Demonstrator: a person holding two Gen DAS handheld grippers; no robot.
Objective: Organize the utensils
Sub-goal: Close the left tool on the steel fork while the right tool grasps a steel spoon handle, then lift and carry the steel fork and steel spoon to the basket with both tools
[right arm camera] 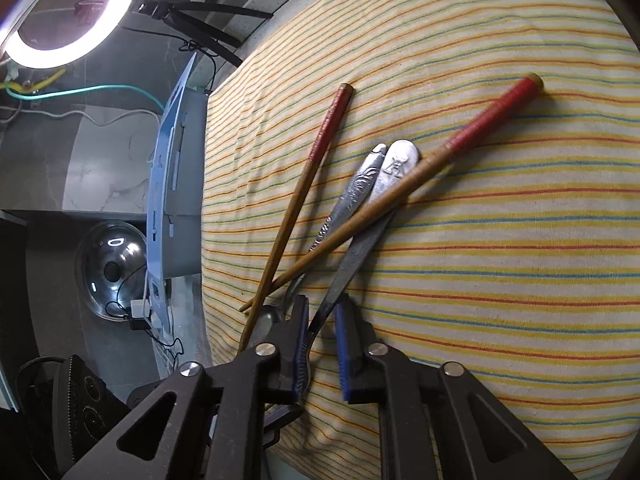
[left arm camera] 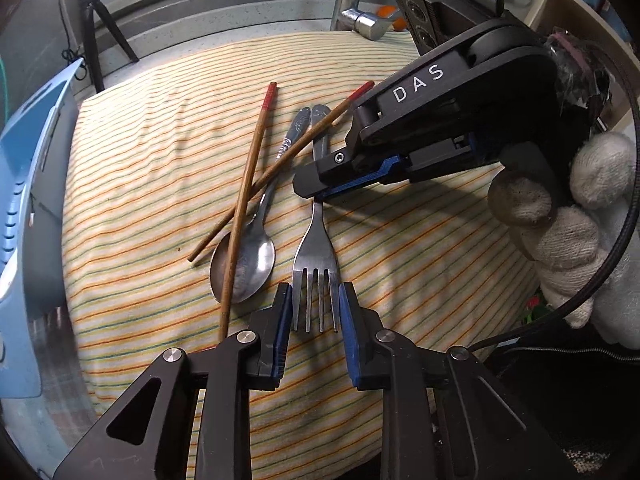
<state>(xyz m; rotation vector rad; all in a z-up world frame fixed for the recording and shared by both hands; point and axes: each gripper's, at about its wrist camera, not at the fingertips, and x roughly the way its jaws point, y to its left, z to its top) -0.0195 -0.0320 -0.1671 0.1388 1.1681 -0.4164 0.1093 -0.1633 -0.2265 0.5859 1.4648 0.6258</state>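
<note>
Two grippers meet the fork (left arm camera: 316, 236) at the cloth's (left arm camera: 400, 248) middle: the right gripper (right arm camera: 322, 344) stands spread around its thin, hard, slippery neck, the left gripper (left arm camera: 314, 320) spread around the prongs at 6 o'clock.

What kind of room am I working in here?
Likely a home kitchen counter rigged for recording: a metal faucet rises behind the striped cloth where the fork, spoon and chopsticks lie, and a ring light stands on a tripod nearby.
</note>
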